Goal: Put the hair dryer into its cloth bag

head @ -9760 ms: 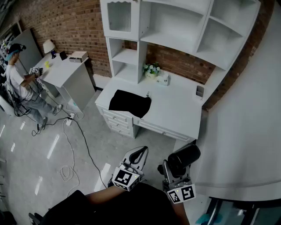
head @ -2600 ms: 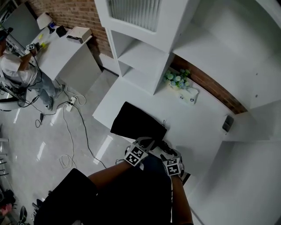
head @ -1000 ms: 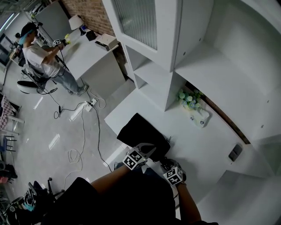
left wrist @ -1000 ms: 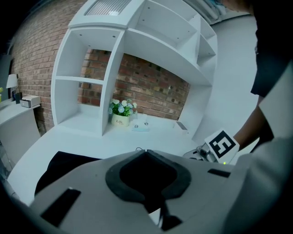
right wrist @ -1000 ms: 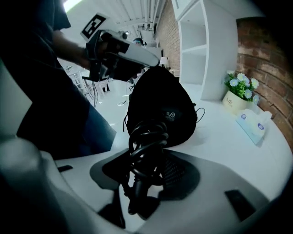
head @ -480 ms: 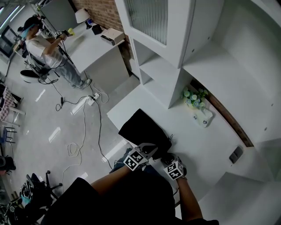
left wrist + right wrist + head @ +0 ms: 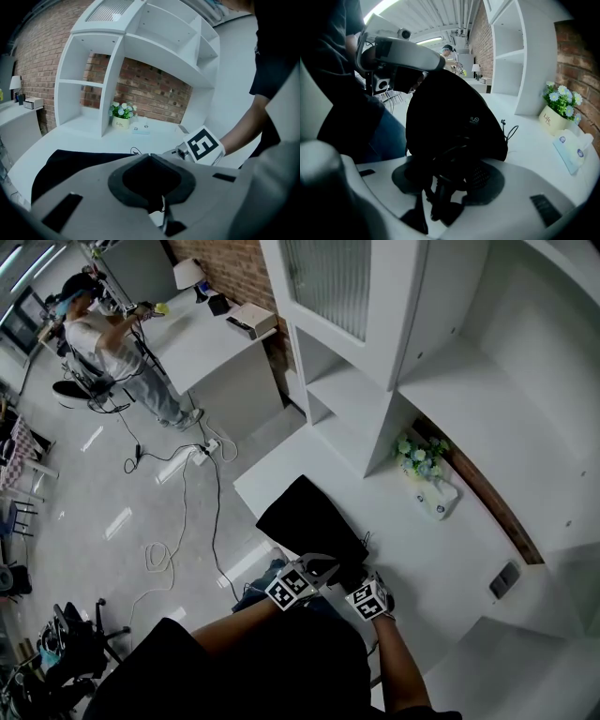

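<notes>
The soft, matte black cloth bag [image 7: 305, 519] lies mostly flat on the smooth white surface [image 7: 412, 554]. The left gripper [image 7: 150, 158] pinches its near edge up into a dome, jaws almost together. The right gripper [image 7: 449, 165] clamps its jaws fairly wide on the black hair dryer [image 7: 482, 177], its mesh grille and looped cord showing, just beside the bag. Earlier the bag lay untouched, with both grippers well back.
</notes>
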Tool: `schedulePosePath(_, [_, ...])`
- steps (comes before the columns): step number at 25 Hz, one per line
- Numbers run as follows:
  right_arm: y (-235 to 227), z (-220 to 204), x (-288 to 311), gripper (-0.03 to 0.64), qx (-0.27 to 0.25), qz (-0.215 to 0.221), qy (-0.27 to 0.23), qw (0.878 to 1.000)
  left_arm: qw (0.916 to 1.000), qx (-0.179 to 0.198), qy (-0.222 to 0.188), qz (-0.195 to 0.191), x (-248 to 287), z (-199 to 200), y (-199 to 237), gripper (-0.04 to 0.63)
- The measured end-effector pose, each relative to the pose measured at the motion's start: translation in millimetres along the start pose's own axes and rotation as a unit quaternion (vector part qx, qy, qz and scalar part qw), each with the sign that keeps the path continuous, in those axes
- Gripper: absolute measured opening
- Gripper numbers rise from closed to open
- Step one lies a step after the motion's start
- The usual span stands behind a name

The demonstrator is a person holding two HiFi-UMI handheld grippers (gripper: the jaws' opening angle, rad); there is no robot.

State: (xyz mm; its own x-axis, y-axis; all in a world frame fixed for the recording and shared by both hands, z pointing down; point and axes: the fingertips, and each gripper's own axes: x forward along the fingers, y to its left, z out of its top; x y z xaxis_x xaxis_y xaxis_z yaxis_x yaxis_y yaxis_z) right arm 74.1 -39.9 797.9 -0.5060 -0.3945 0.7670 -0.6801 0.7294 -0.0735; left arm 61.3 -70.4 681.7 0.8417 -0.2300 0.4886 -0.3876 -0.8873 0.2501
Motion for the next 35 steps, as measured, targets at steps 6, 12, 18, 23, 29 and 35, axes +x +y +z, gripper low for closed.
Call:
schedulePosePath(6, [-1.9, 7.0, 12.7, 0.209, -0.005, 0.006, 0.003, 1.000, 0.9996, -0.027, -0.005, 0.006, -6.3, -1.5, 6.1, 0.026])
schedulePosePath(12, [-2.5, 4.6, 24.3, 0.209, -0.003, 0.000, 0.016, 1.000, 0.9992, -0.037, -0.006, 0.015, -14.8, -7.2, 10.6, 0.026])
schedulePosePath(18, [-3.5, -6.9, 32.7, 0.210, -0.002, -0.018, 0.026, 1.000, 0.9984, -0.051, -0.003, 0.022, -16.4, -15.3, 12.8, 0.026])
schedulePosePath(23, [-0.8, -3.8, 25.0, 0.236, -0.036, -0.038, 0.032, 0.998, 0.9981, -0.056, -0.001, 0.026, -16.7, -21.1, 12.7, 0.026])
schedulePosePath(29, [-1.1, -2.4, 0.5, 0.247, 0.000, -0.043, 0.003, 0.999, 0.9982, -0.059, -0.001, 0.016, -11.8, -22.5, 9.9, 0.026])
schedulePosePath(35, [0.0, -23.9, -3.7, 0.245, 0.020, -0.048, 0.016, 0.999, 0.9982, -0.059, 0.003, 0.009, -6.2, -22.2, 7.3, 0.026])
